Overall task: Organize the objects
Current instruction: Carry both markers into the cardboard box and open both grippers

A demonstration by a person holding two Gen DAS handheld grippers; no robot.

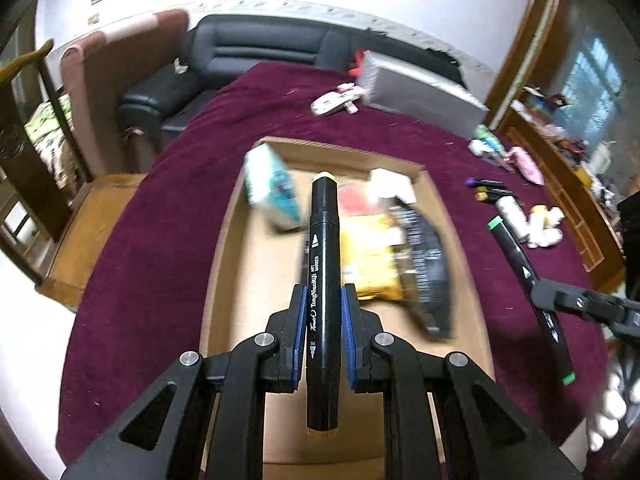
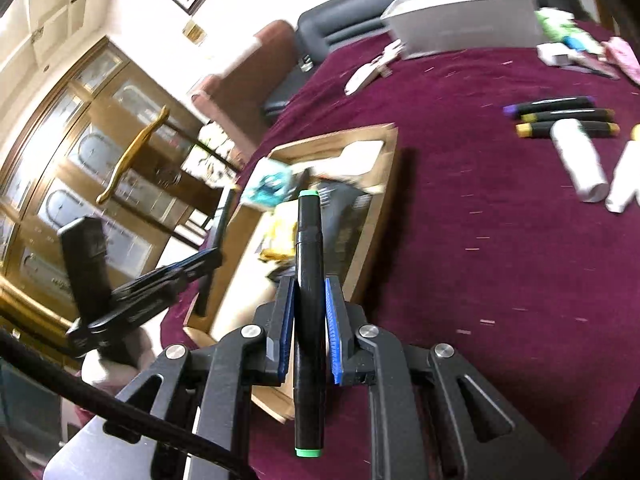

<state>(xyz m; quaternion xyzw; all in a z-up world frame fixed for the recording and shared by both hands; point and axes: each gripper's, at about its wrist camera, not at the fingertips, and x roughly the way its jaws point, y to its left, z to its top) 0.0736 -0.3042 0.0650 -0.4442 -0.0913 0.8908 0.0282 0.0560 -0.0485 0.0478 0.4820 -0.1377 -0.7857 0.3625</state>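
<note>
The right claw (image 2: pixel 308 320) grips a green-capped marker (image 2: pixel 308 280) above the worktop (image 2: pixel 480 260), near a blurred, seemingly cardboard tray (image 2: pixel 384 184).

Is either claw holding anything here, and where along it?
Both are. The left claw grips a cream-capped marker on its lower barrel; the right claw grips a green-capped marker around mid-barrel.

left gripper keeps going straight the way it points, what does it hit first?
Probably the yellow packet inside the cardboard tray; the marker held by the left gripper would touch first. Depth unclear.
</note>
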